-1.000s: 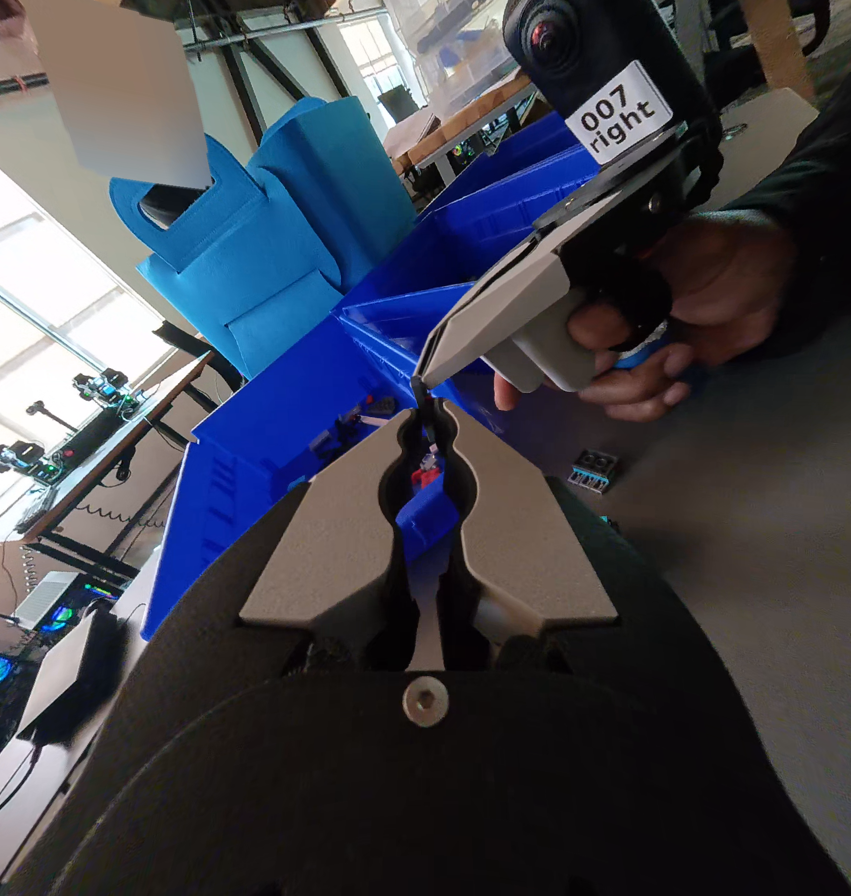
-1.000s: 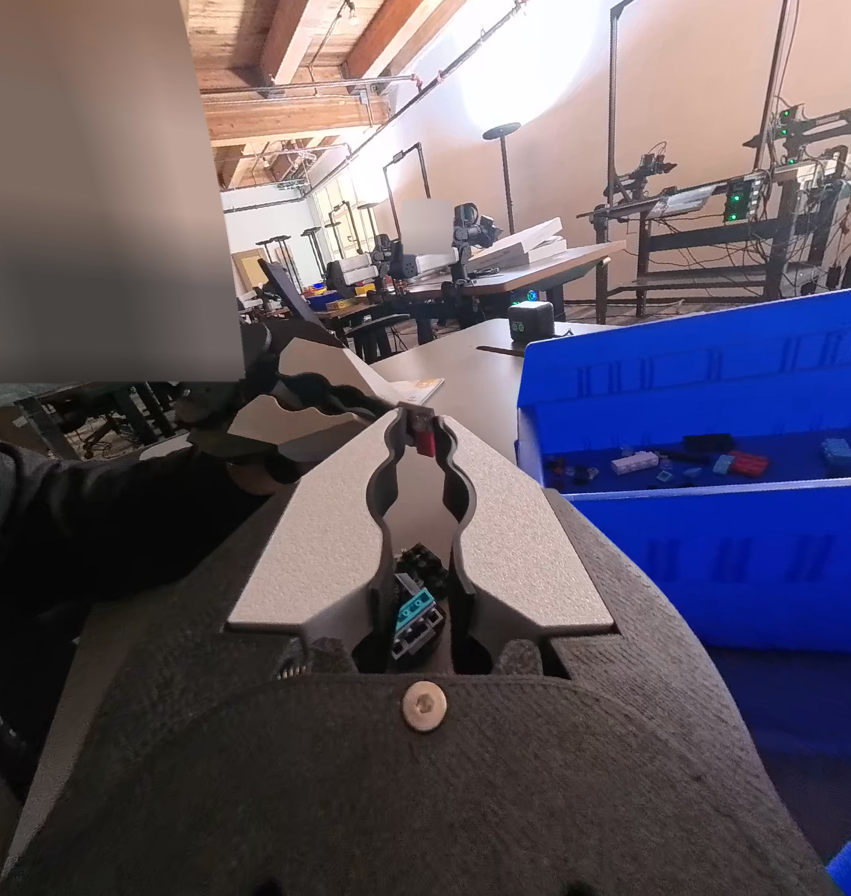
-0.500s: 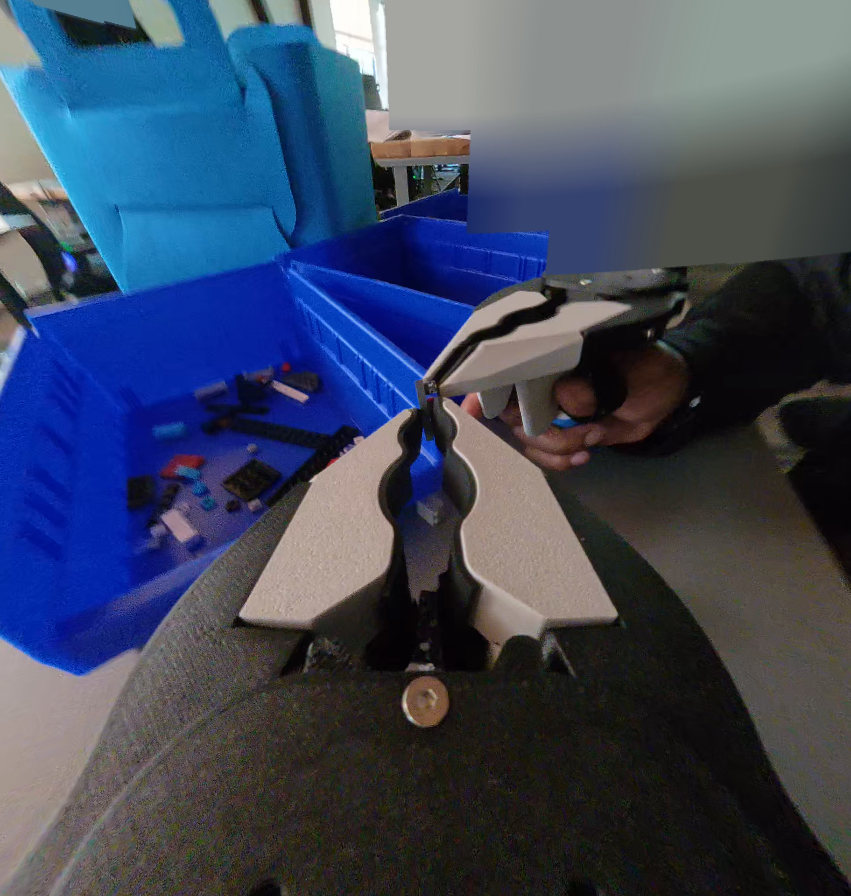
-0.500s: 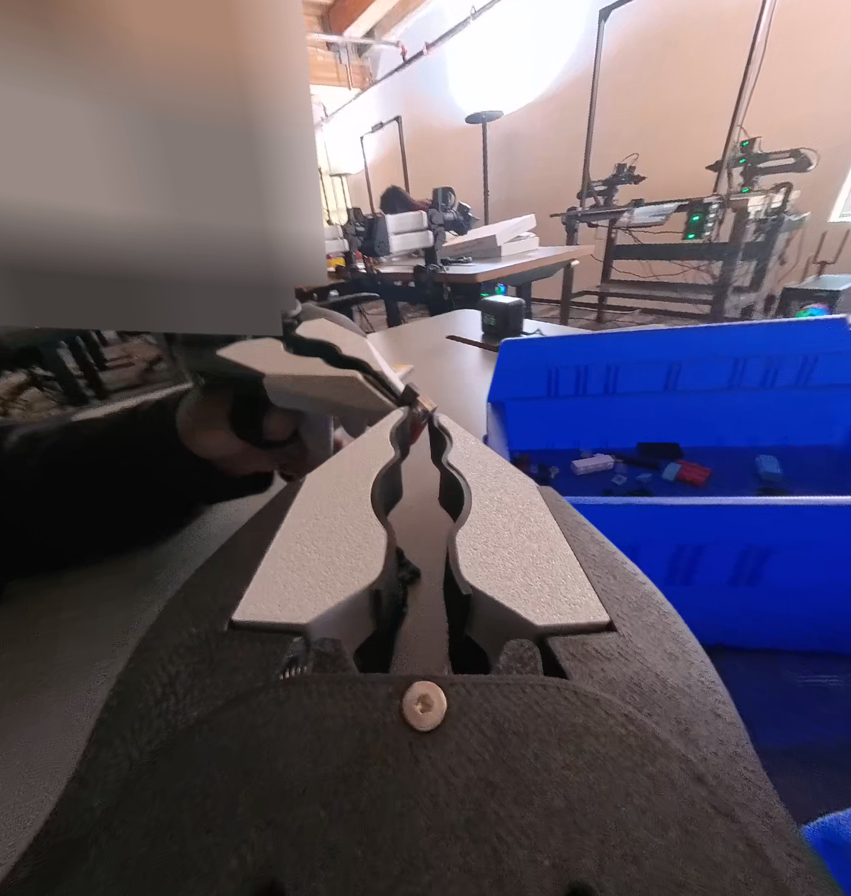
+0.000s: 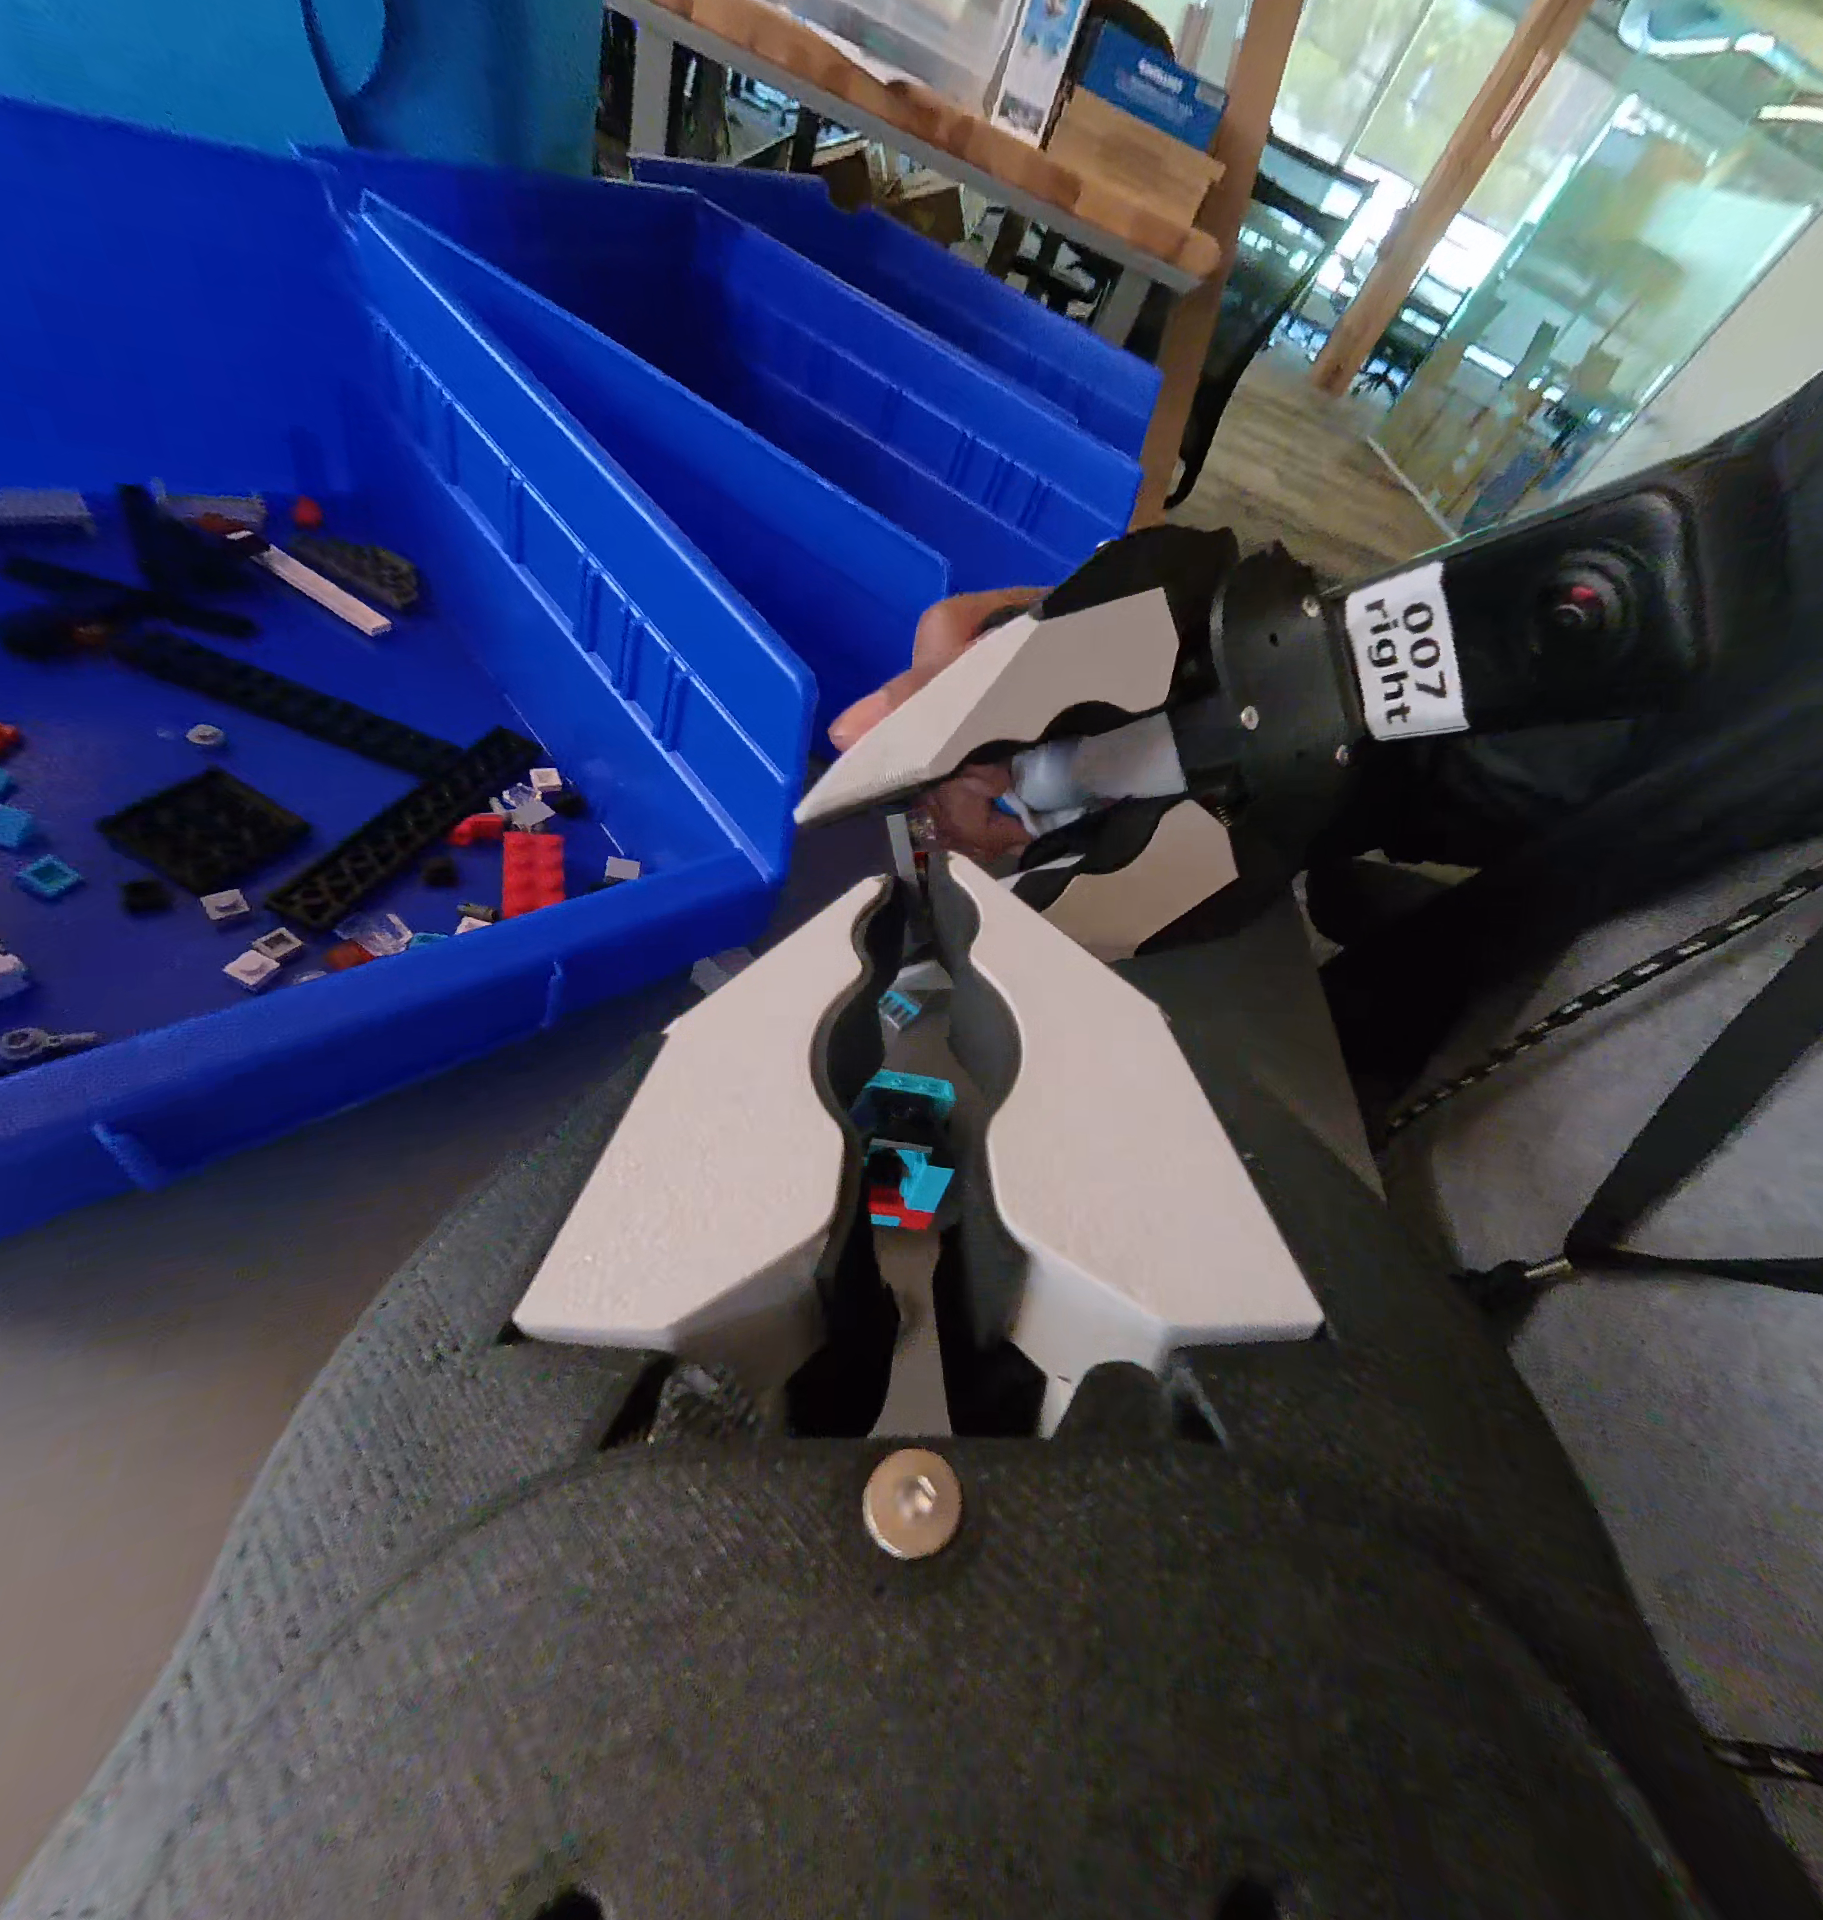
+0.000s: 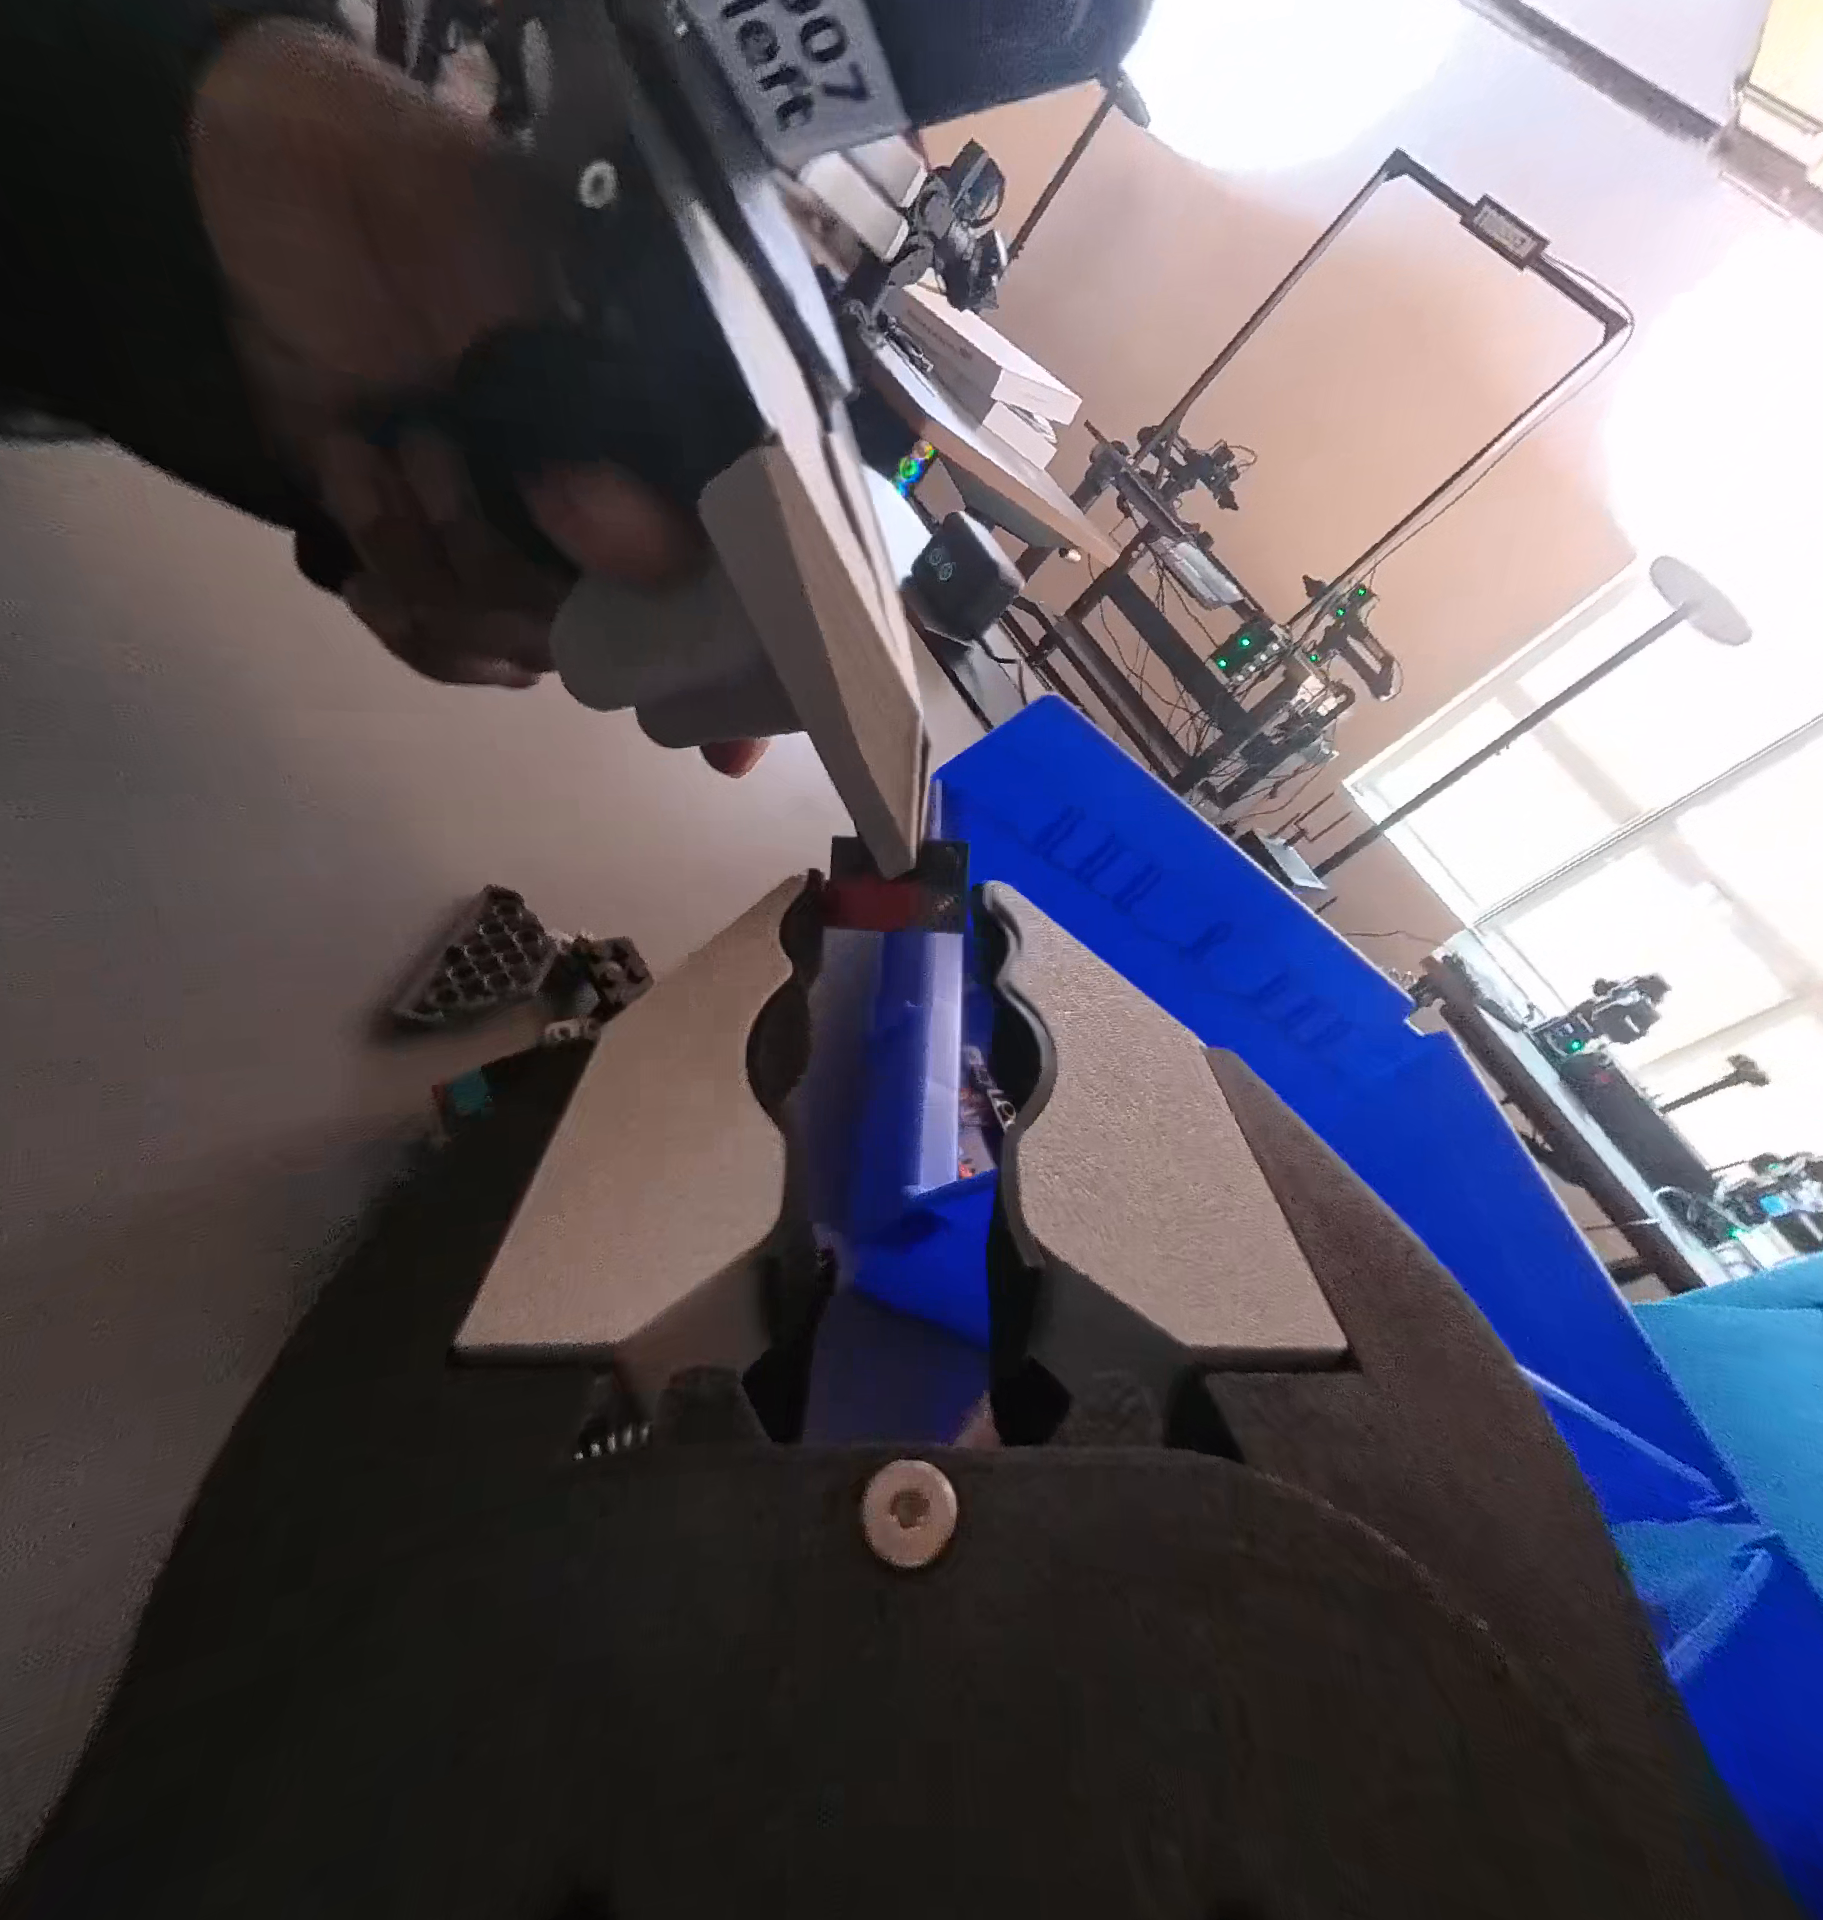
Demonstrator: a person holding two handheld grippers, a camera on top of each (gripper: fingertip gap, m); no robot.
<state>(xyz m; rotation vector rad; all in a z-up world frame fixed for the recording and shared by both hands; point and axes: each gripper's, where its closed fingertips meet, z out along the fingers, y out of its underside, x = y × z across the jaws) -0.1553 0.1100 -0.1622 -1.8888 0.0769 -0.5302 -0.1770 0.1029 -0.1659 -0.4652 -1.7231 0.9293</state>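
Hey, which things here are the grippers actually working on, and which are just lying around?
In hand: red-and-black brick piece, clamped by the left gripper; right gripper, jaws open around it.
Lying about: blue bin of loose bricks; teal-and-black brick assembly; grey wedge plate.

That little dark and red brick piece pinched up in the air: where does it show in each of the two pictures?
Left wrist view: the small brick piece sits just above centre, pinched at the left gripper tips, under the other gripper's tip.
Right wrist view: it sits just above centre, spanning the right gripper.
Shared landmark: the blue bin.
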